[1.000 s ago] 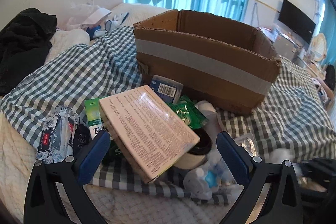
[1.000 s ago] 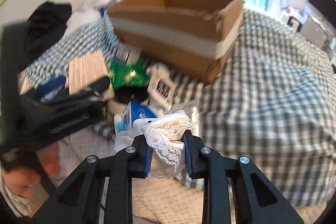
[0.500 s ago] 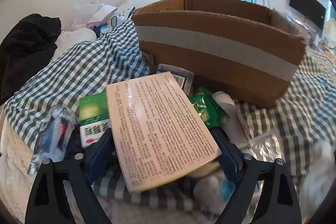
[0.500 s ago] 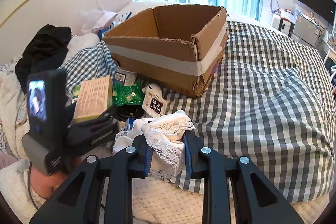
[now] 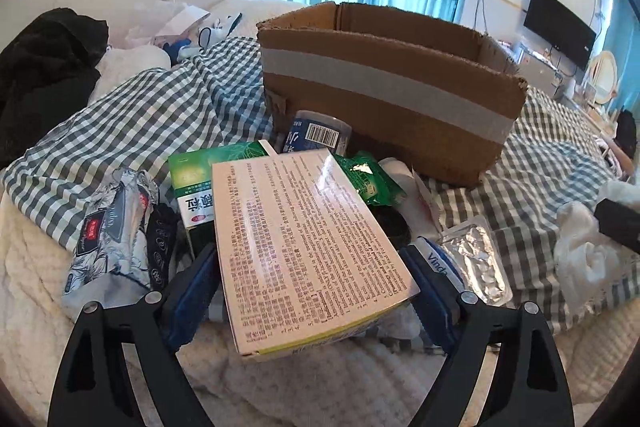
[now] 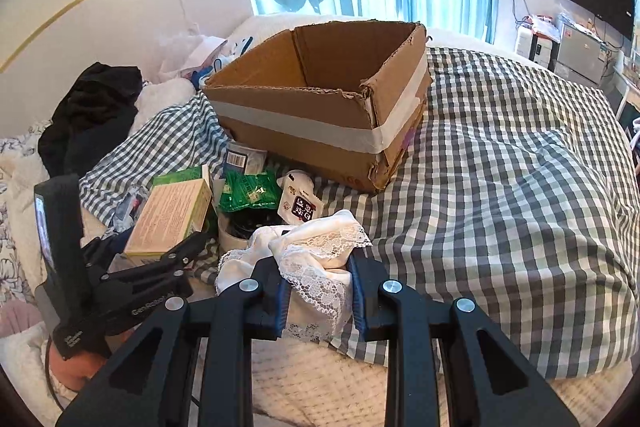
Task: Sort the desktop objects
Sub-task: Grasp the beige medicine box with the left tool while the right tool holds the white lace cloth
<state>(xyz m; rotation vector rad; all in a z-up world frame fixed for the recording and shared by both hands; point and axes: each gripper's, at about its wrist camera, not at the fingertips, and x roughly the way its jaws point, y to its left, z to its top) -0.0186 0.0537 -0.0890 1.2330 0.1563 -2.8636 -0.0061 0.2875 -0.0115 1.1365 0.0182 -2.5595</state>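
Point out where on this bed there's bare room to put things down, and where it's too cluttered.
Free: the checked blanket to the right of the cardboard box, a wide bare stretch out to the bed's edge. The box's visible inside walls look bare; its floor is hidden. Crowded: the pile in front of the box, around the beige printed box, green sachet and tissue pack.

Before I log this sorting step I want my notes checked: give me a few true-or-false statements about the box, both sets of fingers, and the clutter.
1. The cardboard box looks empty. True.
2. The right gripper is shut on the white lace cloth. True.
3. The left gripper straddles a green sachet. False: the printed carton lies between its fingers.
4. The box stands on bare wood. False: on the checked blanket.
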